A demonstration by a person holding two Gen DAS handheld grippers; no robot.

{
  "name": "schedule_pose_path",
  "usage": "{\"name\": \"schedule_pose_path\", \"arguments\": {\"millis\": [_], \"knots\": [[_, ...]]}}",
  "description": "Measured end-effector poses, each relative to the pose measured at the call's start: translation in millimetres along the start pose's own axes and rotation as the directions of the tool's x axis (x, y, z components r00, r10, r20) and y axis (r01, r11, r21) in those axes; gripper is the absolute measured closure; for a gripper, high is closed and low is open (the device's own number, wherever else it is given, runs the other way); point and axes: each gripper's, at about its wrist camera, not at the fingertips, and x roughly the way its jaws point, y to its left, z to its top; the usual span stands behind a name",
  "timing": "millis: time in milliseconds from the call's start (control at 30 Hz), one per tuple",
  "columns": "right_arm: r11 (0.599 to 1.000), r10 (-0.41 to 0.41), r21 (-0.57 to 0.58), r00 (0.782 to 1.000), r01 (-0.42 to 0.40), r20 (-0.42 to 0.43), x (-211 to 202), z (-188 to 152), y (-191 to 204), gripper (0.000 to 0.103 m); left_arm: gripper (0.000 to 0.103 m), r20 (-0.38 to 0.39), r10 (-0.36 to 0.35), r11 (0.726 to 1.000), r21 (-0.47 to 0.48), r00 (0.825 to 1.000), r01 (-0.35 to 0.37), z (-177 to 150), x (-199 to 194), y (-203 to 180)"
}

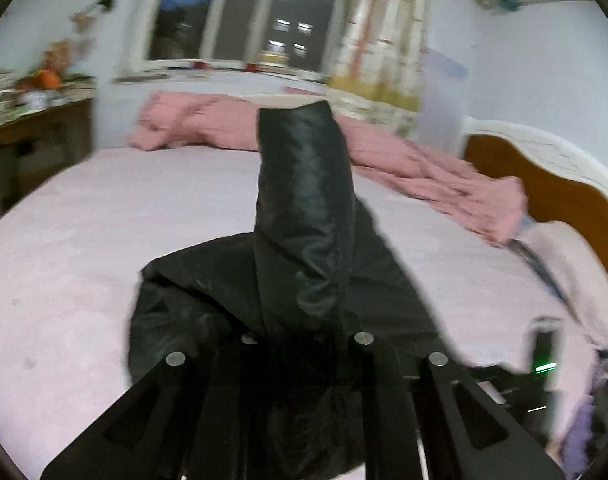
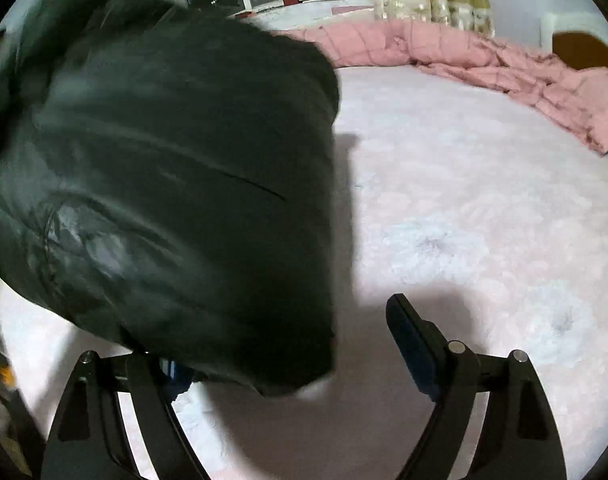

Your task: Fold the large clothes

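Black padded jacket (image 1: 304, 216) on pink bed (image 1: 84, 240); only left view shows its sleeve rising from the clamped left gripper (image 1: 304, 344). Right gripper (image 2: 288, 344) gapes beside jacket bulk

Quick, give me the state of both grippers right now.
Left gripper: shut on the glossy black padded jacket, lifting part of it.
Right gripper: open, holding nothing; the jacket overlaps its left finger.

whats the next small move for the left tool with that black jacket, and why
Probably carry the left tool forward and lower it, laying the held part of the black jacket flat on the bed. It looks shut on the fabric, which sticks up, while the right tool is open, gripping nothing.
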Motion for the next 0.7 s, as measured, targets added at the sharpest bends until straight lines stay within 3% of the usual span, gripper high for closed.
{"name": "schedule_pose_path", "arguments": {"millis": [100, 200, 233, 267, 333, 433, 533, 633, 700], "knots": [[0.997, -0.009, -0.081, 1.000, 0.010, 0.013, -8.9, -1.6, 6.5, 0.017, 0.086, -0.029, 0.011, 0.997, -0.077, 1.000, -0.013, -18.9, 11.9, 32.2], [0.993, 0.010, -0.118, 1.000, -0.008, 0.015, -14.0, -4.6, 12.3, 0.017, 0.080, -0.042, 0.031, 0.995, -0.094, 0.999, -0.035, -30.0, 22.8, 50.9], [0.993, 0.036, -0.111, 0.999, -0.034, 0.018, -18.6, -4.5, 13.0, 0.017, 0.072, -0.040, 0.043, 0.995, -0.085, 0.998, -0.047, -32.8, 26.3, 53.5], [0.993, 0.057, -0.100, 0.998, -0.054, 0.033, -26.1, -9.5, 10.5, 0.017, 0.056, -0.036, 0.057, 0.995, -0.079, 0.998, -0.060, -35.9, 30.6, 56.3], [0.996, 0.053, -0.076, 0.995, -0.046, 0.082, -41.3, -5.5, 10.1, 0.017, 0.047, -0.042, 0.069, 0.994, -0.077, 0.997, -0.072, -42.8, 44.7, 63.1], [0.994, 0.087, -0.081, 0.981, -0.074, 0.174, -70.4, -9.7, 24.0, 0.017, 0.047, -0.057, -0.028, 0.986, -0.163, 0.998, 0.019, -56.3, 55.5, 78.7], [0.992, 0.087, -0.116, 0.953, -0.055, 0.289, -92.7, -13.4, 35.6, 0.017, 0.047, -0.027, -0.042, 0.990, -0.139, 0.999, 0.038, -58.9, 49.7, 78.5], [0.991, 0.011, -0.124, 0.925, 0.040, 0.380, -97.6, -8.9, 45.5, 0.017, 0.049, 0.053, -0.026, 0.996, -0.081, 0.998, 0.030, -56.0, 30.5, 70.8], [0.985, -0.099, -0.103, 0.939, 0.139, 0.329, -78.8, -2.5, 51.4, 0.023, 0.053, 0.156, 0.025, 0.997, -0.074, 0.987, -0.013, -54.7, 9.3, 69.1]]}}
